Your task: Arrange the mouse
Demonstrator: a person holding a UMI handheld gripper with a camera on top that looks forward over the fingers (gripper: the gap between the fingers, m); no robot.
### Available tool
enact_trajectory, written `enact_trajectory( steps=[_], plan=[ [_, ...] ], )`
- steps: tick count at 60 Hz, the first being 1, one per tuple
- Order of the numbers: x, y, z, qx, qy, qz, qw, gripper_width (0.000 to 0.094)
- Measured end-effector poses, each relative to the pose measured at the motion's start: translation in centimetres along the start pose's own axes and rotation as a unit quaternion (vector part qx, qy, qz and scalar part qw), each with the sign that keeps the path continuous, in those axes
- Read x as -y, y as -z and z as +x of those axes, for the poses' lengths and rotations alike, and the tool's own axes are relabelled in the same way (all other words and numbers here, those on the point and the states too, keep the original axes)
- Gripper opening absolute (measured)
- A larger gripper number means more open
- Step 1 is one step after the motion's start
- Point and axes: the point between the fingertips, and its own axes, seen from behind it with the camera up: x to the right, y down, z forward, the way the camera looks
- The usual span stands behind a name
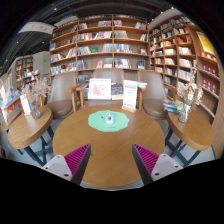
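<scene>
A small light-coloured mouse lies on a round green mat near the far side of a round wooden table. My gripper is open, its two fingers with magenta pads spread wide over the near half of the table. Nothing stands between the fingers. The mouse and mat lie well beyond the fingertips, roughly centred between them.
Two more round wooden tables stand left and right. Chairs with display boards stand behind the table. Bookshelves line the back and right walls.
</scene>
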Motion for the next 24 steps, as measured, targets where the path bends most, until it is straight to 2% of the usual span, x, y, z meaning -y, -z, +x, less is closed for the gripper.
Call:
enact_trajectory(
  steps=[13, 24],
  plan=[
    [-4.3, 4.5, 0.6, 0.005, 0.010, -0.011, 1.000, 0.0852],
    [-4.4, 5.4, 0.5, 0.004, 0.015, -0.003, 1.000, 0.0853]
  ],
)
